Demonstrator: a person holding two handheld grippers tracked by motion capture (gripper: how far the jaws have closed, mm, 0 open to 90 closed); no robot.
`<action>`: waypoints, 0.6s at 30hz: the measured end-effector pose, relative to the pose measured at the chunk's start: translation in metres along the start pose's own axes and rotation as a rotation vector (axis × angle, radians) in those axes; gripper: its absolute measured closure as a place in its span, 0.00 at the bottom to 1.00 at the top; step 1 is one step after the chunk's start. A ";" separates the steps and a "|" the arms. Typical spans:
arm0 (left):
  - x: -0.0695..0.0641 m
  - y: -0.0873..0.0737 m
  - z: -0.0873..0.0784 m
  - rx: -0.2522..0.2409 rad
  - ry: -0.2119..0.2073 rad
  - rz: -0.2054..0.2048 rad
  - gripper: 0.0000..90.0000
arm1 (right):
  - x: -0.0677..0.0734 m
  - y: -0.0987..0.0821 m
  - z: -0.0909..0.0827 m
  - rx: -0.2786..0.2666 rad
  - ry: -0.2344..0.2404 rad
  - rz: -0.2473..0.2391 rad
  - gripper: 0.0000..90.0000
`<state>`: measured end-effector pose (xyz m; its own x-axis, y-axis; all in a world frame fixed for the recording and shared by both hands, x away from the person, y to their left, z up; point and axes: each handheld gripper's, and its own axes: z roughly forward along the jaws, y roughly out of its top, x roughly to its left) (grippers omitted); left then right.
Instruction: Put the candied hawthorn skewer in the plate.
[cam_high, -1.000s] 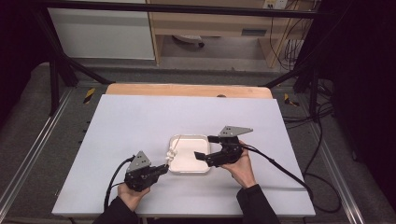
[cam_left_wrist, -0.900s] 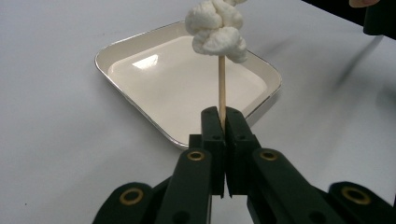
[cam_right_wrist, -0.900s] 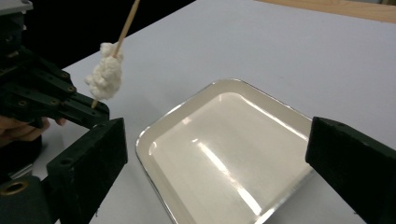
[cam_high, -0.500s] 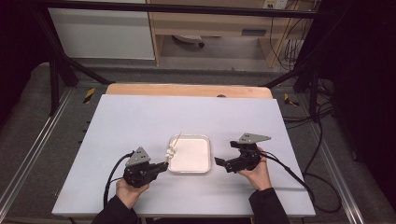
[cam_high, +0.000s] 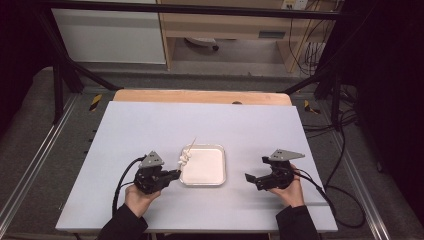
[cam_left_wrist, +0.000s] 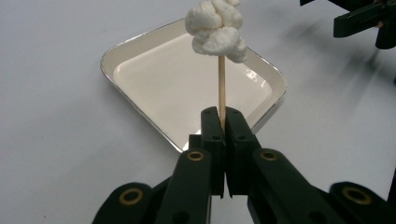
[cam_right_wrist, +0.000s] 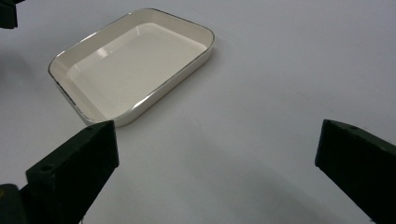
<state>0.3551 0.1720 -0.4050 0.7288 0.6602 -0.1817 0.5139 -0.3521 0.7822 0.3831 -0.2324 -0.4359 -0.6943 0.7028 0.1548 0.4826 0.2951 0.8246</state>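
Note:
A thin wooden skewer (cam_left_wrist: 222, 84) carries a clump of white lumps (cam_left_wrist: 215, 28) near its top. My left gripper (cam_left_wrist: 222, 116) is shut on the skewer's lower end and holds it tilted over the left rim of a cream tray (cam_left_wrist: 187, 88). From above, the left gripper (cam_high: 175, 173) sits at the tray's (cam_high: 210, 167) left side with the white lumps (cam_high: 185, 159) over the rim. My right gripper (cam_high: 251, 181) rests right of the tray, apart from it. Its jaws have just been opening and stand wide, with nothing between them (cam_right_wrist: 215, 140); the tray (cam_right_wrist: 135, 60) lies ahead.
The tray holds nothing and lies on a white tabletop (cam_high: 150, 125) with a wooden strip (cam_high: 200, 96) along its far edge. Black frame rails and cables run along both sides. The right gripper (cam_left_wrist: 364, 18) also appears at the top right of the left gripper view.
The right gripper has drawn back from over the tray to the bare table on its right, and its jaws stand wider. The left gripper keeps the skewer where it was.

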 end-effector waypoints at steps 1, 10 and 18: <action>0.000 0.001 0.001 0.006 0.001 0.000 0.98 | -0.001 -0.001 -0.001 0.004 -0.002 0.001 0.00; 0.000 0.015 0.014 0.053 0.013 0.003 0.98 | -0.008 -0.016 -0.009 0.011 -0.016 -0.006 0.00; -0.002 0.025 0.032 0.115 0.029 0.013 0.98 | -0.010 -0.025 -0.015 0.015 -0.029 -0.009 0.00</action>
<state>0.3808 0.1408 -0.4039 0.7231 0.6736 -0.1529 0.5542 -0.4337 0.7104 0.3702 -0.2565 -0.4494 -0.6829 0.7185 0.1316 0.4844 0.3106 0.8179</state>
